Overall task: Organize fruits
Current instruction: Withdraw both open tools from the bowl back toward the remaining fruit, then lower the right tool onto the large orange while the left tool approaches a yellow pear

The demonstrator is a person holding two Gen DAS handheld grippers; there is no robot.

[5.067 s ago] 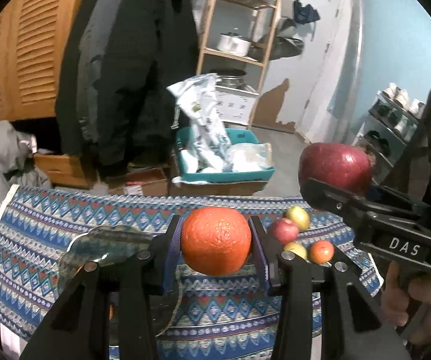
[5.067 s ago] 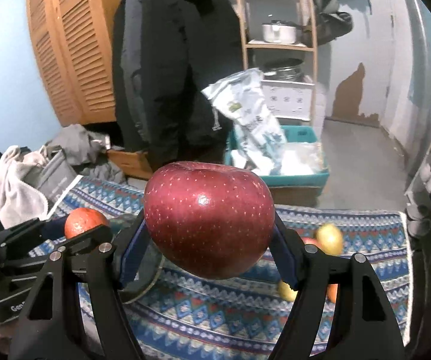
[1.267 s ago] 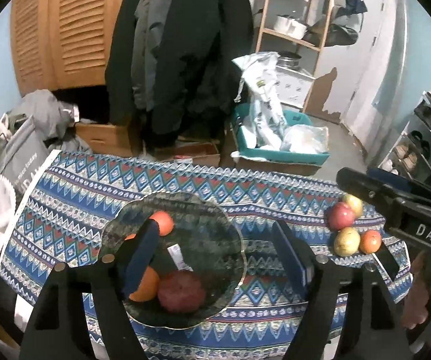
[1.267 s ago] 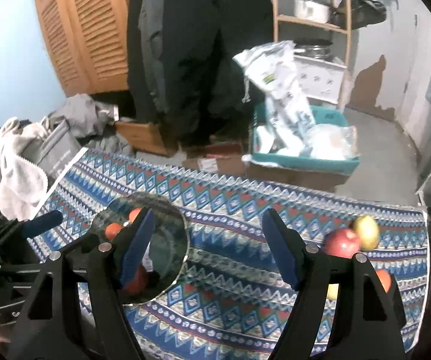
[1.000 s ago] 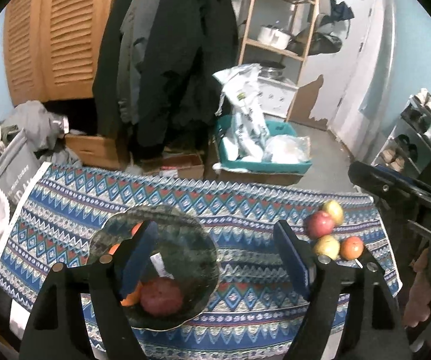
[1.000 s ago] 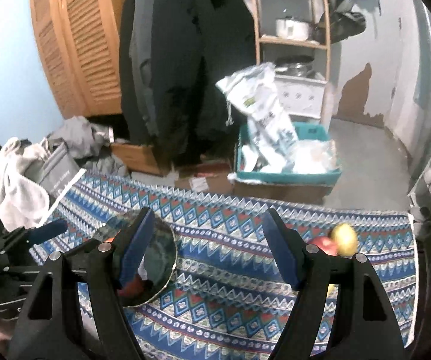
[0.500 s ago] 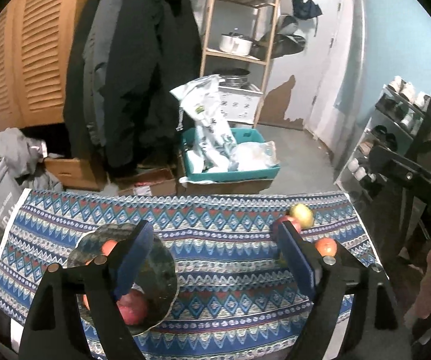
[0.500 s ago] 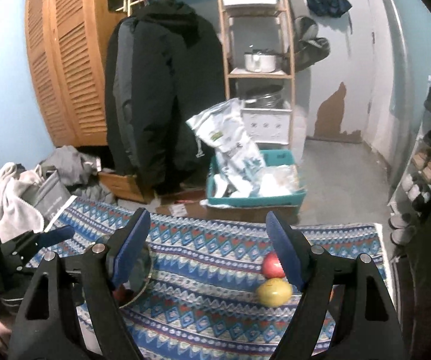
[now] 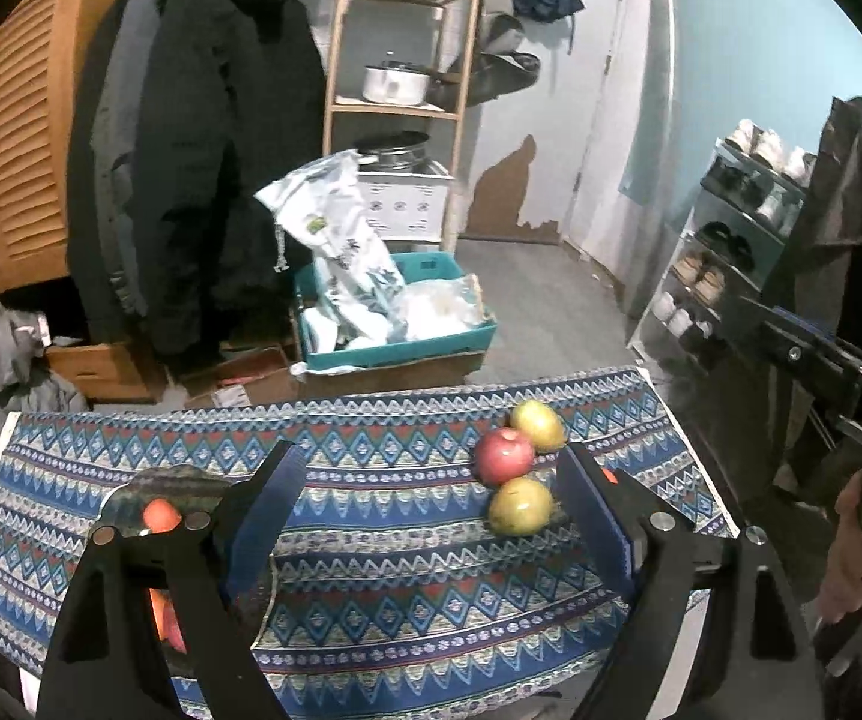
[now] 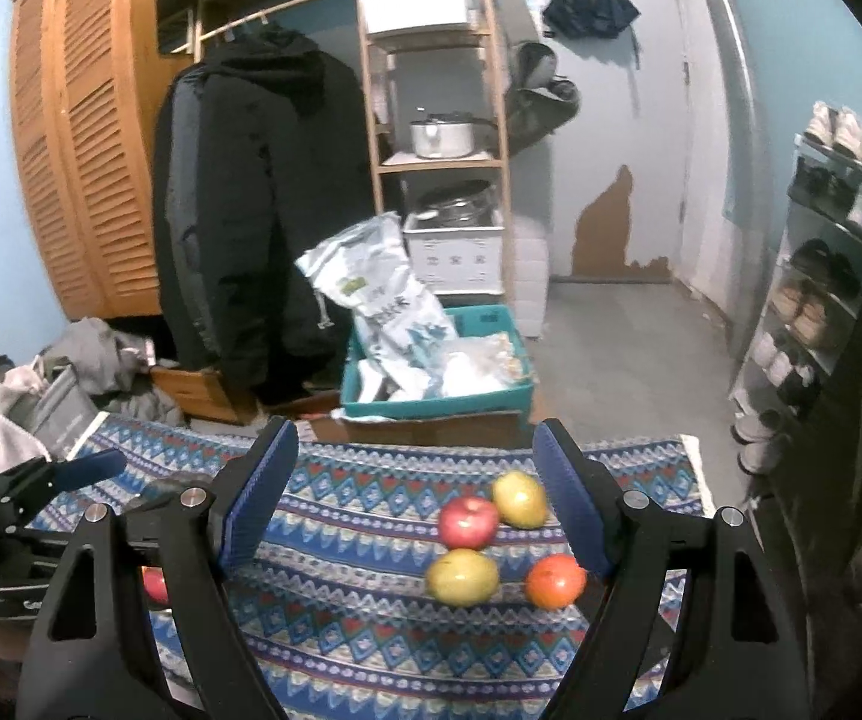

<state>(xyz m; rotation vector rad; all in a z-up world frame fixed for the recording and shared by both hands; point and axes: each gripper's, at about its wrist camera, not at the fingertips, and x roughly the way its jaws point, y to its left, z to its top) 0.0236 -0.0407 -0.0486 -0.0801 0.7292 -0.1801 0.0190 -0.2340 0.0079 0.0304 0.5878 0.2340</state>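
likely firm, smooth, round fruit: red apple (image 10: 468, 522) may roll; pinch across widest middle. left gripper (image 9: 428, 519), right gripper (image 10: 413, 495) both spread wide, empty.

Left tongs (image 9: 431, 501), right tongs (image 10: 416, 489), both agape, empty.
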